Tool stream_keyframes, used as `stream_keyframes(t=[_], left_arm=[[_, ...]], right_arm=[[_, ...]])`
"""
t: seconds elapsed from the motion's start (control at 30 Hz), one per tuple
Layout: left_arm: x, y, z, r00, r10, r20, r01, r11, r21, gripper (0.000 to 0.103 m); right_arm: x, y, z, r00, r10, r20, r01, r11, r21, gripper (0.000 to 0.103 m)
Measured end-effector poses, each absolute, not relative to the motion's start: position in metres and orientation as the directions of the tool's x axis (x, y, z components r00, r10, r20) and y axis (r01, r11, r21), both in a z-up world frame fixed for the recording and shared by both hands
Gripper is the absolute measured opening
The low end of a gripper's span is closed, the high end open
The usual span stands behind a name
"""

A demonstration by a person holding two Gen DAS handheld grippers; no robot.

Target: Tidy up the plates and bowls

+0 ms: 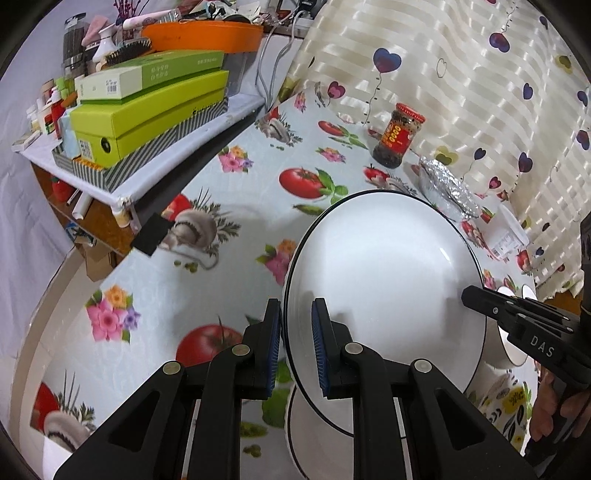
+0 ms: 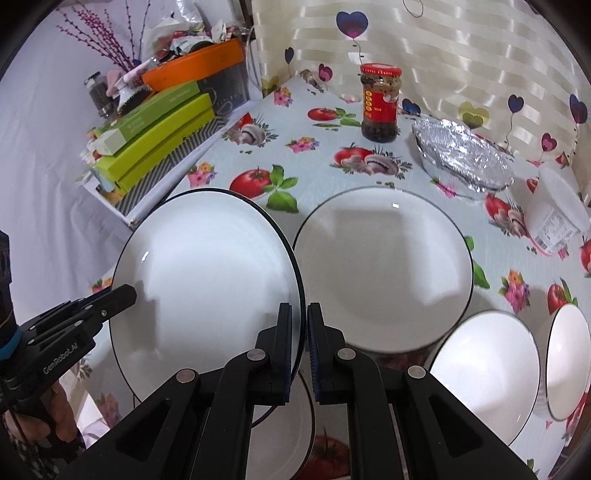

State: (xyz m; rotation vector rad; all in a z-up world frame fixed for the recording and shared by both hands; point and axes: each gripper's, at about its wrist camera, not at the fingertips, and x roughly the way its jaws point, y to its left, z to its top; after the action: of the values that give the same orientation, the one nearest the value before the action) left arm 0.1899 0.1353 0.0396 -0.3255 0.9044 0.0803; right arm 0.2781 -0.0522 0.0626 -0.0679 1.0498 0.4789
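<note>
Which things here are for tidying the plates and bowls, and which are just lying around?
For the job: held plate, second plate, bowls, left gripper, right gripper.
Just lying about: sauce jar, foil dish, green boxes, orange tub.

A white plate (image 2: 207, 280) with a thin black rim was held up off the table, tilted, its face toward the cameras, pinched at opposite edges. A second plate (image 2: 384, 269) of the same kind lay flat on the tablecloth just right of it, empty. Below the held plate, part of another white, black-rimmed dish (image 2: 280, 435) showed, mostly hidden. At the right, a white bowl (image 2: 484, 373) with a black rim sat near the flat plate, and a second bowl (image 2: 567, 362) stood just beside it, tipped so its inside faced left.
</note>
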Motion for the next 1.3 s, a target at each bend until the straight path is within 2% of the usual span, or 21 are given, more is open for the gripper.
stream_keyframes(t=[1.3], left_arm=[[0.152,0.111,0.014,0.551,-0.067,-0.832,-0.192,0.96,-0.205,0.017]], right_arm=[[0.229,-0.068,0.03,0.325,0.302,-0.896,-0.414,0.897,0.152,0.01]])
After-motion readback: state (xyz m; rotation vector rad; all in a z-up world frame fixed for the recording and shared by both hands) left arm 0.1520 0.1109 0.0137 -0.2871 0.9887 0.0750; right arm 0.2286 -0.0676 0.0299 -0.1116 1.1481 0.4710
